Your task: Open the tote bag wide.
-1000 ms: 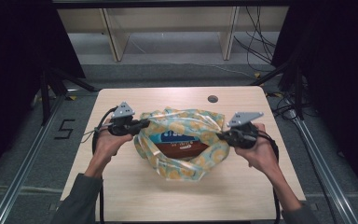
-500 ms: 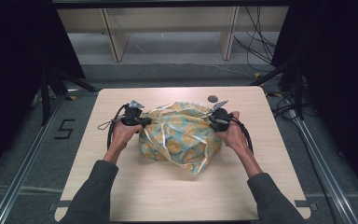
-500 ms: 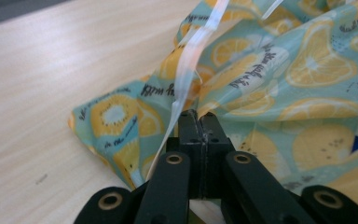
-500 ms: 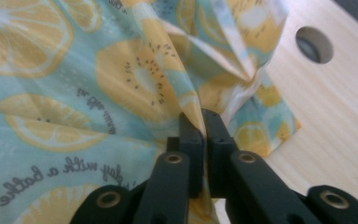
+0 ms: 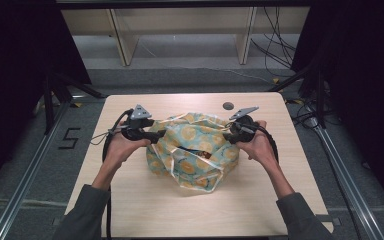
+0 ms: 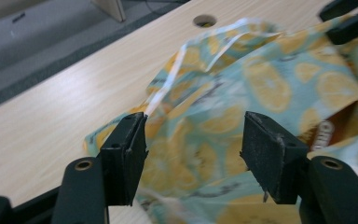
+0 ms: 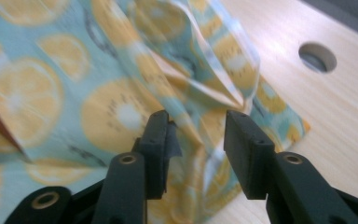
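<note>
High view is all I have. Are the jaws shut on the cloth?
Observer: The left gripper is open. The cloth lies between its jaws, unpinched.
Operator: Right one?
Observer: The right gripper is open too. A raised fold of the cloth stands in the gap.
Operator: Anything inside the bundle?
Observer: The left gripper view shows an orange-brown packet with white lettering through a gap in the cloth. The lettering is too blurred to read.
</note>
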